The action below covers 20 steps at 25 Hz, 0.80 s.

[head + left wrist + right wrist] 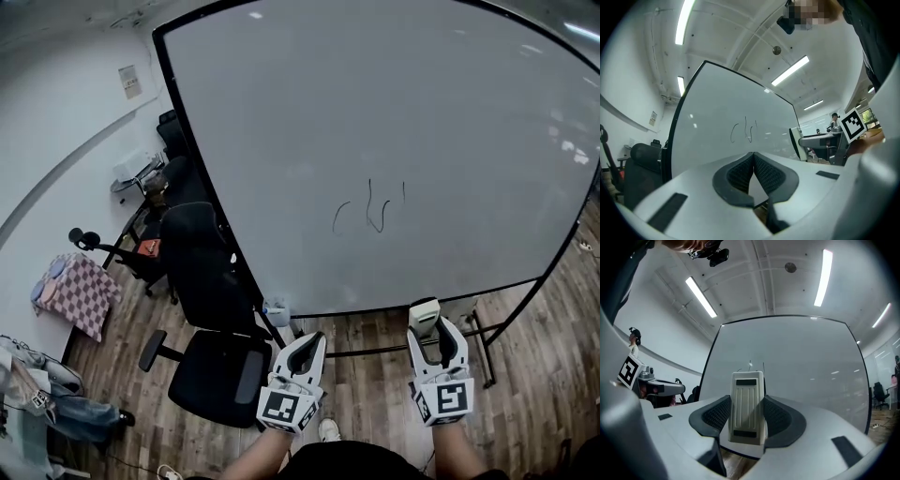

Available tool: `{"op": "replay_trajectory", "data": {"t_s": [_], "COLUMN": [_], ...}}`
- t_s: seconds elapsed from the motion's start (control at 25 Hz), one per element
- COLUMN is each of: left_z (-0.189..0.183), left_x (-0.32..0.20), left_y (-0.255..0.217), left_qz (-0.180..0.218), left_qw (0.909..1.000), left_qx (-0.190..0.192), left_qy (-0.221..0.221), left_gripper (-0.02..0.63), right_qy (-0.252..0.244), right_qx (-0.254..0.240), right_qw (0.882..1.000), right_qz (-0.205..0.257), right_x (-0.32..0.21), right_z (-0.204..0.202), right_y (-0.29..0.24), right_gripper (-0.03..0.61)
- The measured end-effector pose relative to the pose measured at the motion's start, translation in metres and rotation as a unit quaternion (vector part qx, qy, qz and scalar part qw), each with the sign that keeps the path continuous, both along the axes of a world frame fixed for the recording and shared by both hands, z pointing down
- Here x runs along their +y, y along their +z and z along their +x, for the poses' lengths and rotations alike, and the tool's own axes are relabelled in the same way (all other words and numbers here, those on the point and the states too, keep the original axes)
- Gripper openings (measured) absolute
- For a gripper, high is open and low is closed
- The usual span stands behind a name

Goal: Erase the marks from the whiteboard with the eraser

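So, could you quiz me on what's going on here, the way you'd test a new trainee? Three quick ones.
1. True or false: the whiteboard is wiped clean.
2. Which gripper holds the eraser? A: the left gripper. B: the right gripper. C: neither.
3. Fill in: the left gripper's jaws are ____, with nothing between them.

Key
1. False: black marks show near the middle of the board.
2. B: the jaws are closed on the eraser's two sides.
3. shut
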<state>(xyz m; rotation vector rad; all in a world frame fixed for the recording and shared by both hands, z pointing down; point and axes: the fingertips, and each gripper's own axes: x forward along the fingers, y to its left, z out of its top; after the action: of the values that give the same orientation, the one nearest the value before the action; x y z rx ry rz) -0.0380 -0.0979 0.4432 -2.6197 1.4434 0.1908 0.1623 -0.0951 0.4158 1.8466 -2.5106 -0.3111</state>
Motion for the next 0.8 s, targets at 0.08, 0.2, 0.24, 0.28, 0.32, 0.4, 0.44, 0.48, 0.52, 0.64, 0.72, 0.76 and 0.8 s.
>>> {"op": "replay_trajectory", "data": {"t_s": [0.08,0.2,0.24,0.28,0.32,0.4,0.44,0.48,0.52,0.64,0.72,0.76,0.8], "left_z": [-0.005,-0.008,-0.009,-0.010,-0.013,-0.018,-0.020,-0.022,-0.024,-0.029,-0.033,-0.034,-0.036], "left_x": [-0.017,-0.042,-0.051,-0.059,-0.067,-0.080,-0.086,-0.092,-0.098,-0.115,-0.124,-0.128,-0.132], "left_y": [-0.006,-0.009,-0.010,-0.012,-0.015,-0.021,-0.023,-0.024,-0.025,-0.028,-0.030,-0.032,-0.033], "left_qz": [0.006,0.004,0.003,0.005,0.008,0.019,0.023,0.025,0.026,0.026,0.026,0.028,0.030], "left_qw": [1.0000,0.9999,0.9999,0.9998,0.9998,0.9996,0.9995,0.9994,0.9993,0.9989,0.9987,0.9986,0.9985], "left_qx": [0.001,-0.005,-0.004,-0.003,-0.002,-0.002,-0.001,0.001,0.003,0.006,0.007,0.008,0.008], "left_qy": [0.000,0.012,0.016,0.017,0.018,0.020,0.022,0.025,0.028,0.038,0.043,0.044,0.044], "left_gripper": [0.020,0.020,0.020,0.020,0.020,0.020,0.020,0.020,0.020,0.020,0.020,0.020,0.020], "right_qy": [-0.005,-0.016,-0.018,-0.018,-0.016,-0.008,-0.001,0.007,0.016,0.043,0.058,0.063,0.069], "right_qx": [0.002,0.018,0.021,0.021,0.019,0.013,0.011,0.010,0.008,-0.012,-0.022,-0.024,-0.024], "right_qw": [1.000,0.999,0.999,0.999,0.999,0.999,0.999,0.999,0.999,0.997,0.996,0.996,0.995], "right_qz": [0.009,0.023,0.027,0.031,0.035,0.042,0.045,0.047,0.050,0.057,0.061,0.065,0.070], "right_x": [-0.018,-0.043,-0.052,-0.062,-0.071,-0.090,-0.099,-0.107,-0.114,-0.136,-0.149,-0.155,-0.161], "right_z": [-0.009,-0.028,-0.032,-0.034,-0.036,-0.036,-0.035,-0.032,-0.029,-0.017,-0.010,-0.007,-0.004], "right_y": [-0.008,-0.017,-0.020,-0.023,-0.027,-0.032,-0.034,-0.036,-0.038,-0.046,-0.054,-0.059,-0.064], "right_gripper": [0.246,0.247,0.247,0.247,0.247,0.247,0.247,0.247,0.247,0.247,0.247,0.247,0.246]}}
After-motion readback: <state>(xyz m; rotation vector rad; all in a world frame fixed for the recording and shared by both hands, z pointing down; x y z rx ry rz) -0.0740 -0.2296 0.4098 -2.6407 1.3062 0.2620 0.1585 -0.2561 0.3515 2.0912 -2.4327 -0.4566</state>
